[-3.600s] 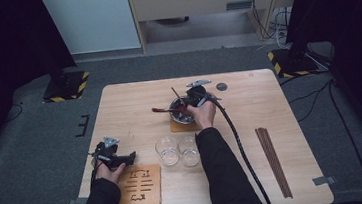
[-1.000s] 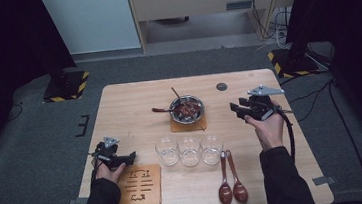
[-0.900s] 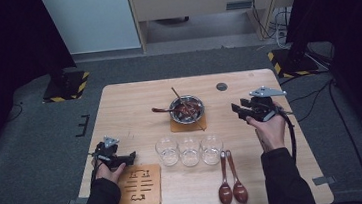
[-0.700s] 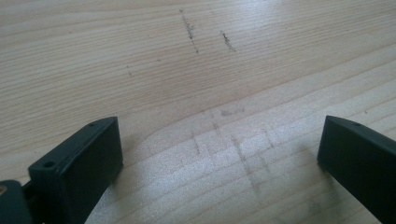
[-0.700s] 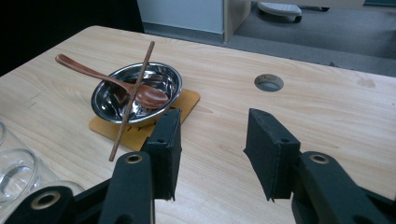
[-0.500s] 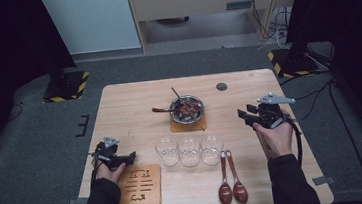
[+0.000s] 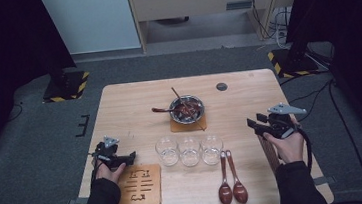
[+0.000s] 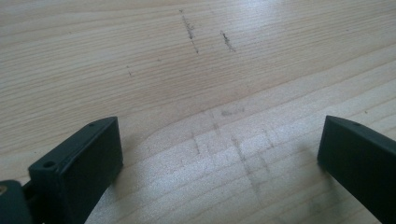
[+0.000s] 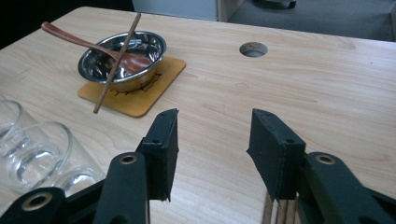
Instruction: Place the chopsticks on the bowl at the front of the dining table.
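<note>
Right gripper [image 7: 254,125] is hovering at the table's [image 7: 134,101] right edge, jaws partly apart and just been widening with nothing between them, directly over the chopsticks [image 9: 279,208] lying below, while left gripper [image 8: 219,158] is resting wide open, empty, on bare wood.

No text, label, brand or number can be read anywhere.

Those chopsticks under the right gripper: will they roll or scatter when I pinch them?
The chopsticks look thin, stiff and loosely bundled on the table, so they may well roll apart. The right gripper stands open above them; a pinch across the bundle probably catches only some.
</note>
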Available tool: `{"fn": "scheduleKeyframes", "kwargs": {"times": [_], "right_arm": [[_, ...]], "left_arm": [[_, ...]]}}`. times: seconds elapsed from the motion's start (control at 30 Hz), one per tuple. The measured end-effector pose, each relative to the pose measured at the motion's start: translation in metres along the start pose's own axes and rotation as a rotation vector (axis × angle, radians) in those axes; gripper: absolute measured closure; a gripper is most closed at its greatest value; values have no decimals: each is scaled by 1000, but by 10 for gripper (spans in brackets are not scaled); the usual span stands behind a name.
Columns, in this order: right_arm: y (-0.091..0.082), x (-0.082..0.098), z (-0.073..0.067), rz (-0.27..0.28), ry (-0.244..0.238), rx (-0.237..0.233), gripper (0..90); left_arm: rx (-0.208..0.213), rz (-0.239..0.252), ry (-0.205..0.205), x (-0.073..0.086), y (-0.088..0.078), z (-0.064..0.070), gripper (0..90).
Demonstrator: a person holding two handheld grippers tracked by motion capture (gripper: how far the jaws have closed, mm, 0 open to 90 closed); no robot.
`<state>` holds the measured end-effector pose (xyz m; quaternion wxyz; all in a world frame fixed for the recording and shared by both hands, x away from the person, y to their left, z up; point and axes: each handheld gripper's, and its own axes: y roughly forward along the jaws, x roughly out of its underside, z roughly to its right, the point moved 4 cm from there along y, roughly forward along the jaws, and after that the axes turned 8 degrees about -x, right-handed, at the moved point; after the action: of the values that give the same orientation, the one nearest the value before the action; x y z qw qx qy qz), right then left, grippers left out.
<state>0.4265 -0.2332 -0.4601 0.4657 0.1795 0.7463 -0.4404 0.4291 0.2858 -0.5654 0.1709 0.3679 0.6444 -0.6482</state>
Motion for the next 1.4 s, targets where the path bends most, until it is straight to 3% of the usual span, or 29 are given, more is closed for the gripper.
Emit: {"fn": "scheduleKeyframes", "kwargs": {"times": [0.53, 0.97, 1.4], "right_arm": [[-10, 30, 6, -41, 30, 11, 492], [-6, 49, 8, -91, 39, 23, 496], [2, 73, 15, -173, 54, 56, 526]], "left_arm": [[0, 0, 0, 0, 0, 0, 0], [0, 0, 0, 0, 0, 0, 0], [0, 0, 0, 0, 0, 0, 0]]}}
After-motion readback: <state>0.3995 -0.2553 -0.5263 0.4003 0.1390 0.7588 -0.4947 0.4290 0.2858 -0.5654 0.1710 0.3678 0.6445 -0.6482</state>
